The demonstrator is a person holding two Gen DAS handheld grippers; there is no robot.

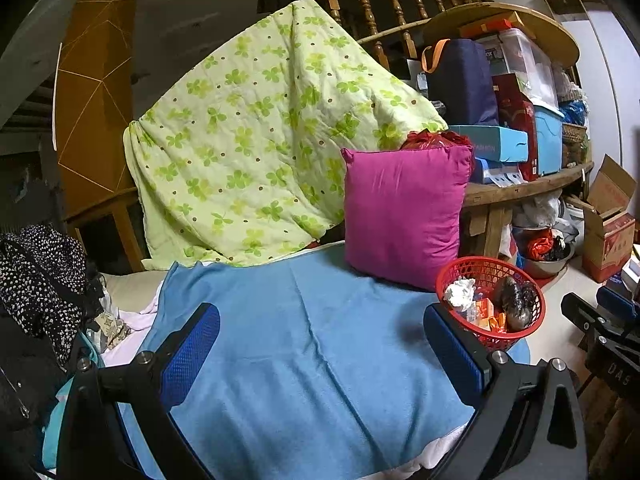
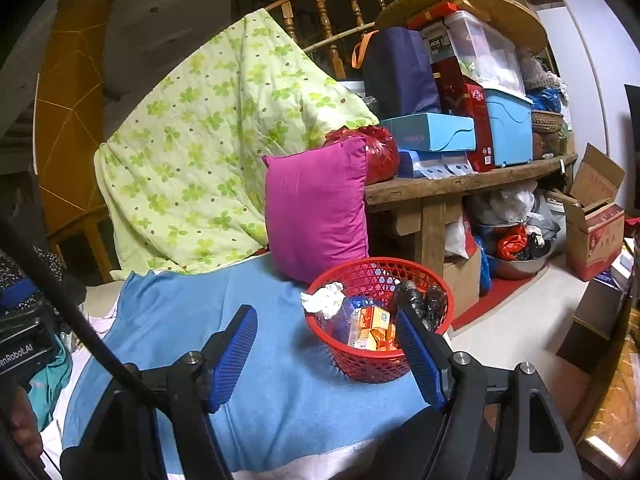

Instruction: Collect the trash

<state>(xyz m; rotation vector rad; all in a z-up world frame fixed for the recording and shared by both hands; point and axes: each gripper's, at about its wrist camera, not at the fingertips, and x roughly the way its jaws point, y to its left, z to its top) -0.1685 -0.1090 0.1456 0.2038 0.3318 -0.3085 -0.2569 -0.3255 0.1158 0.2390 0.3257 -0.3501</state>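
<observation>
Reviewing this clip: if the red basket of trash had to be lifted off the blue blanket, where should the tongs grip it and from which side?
Probably the red basket by its near rim, coming from above: it stands upright and open-topped, its thin mesh wall fits between open right tongs, and the rim section facing them is clear of the tissue and cartons.

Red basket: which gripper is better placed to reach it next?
Right. The right gripper is open with the red basket just ahead by its right finger. For the left gripper, the basket sits off to its right.
</observation>
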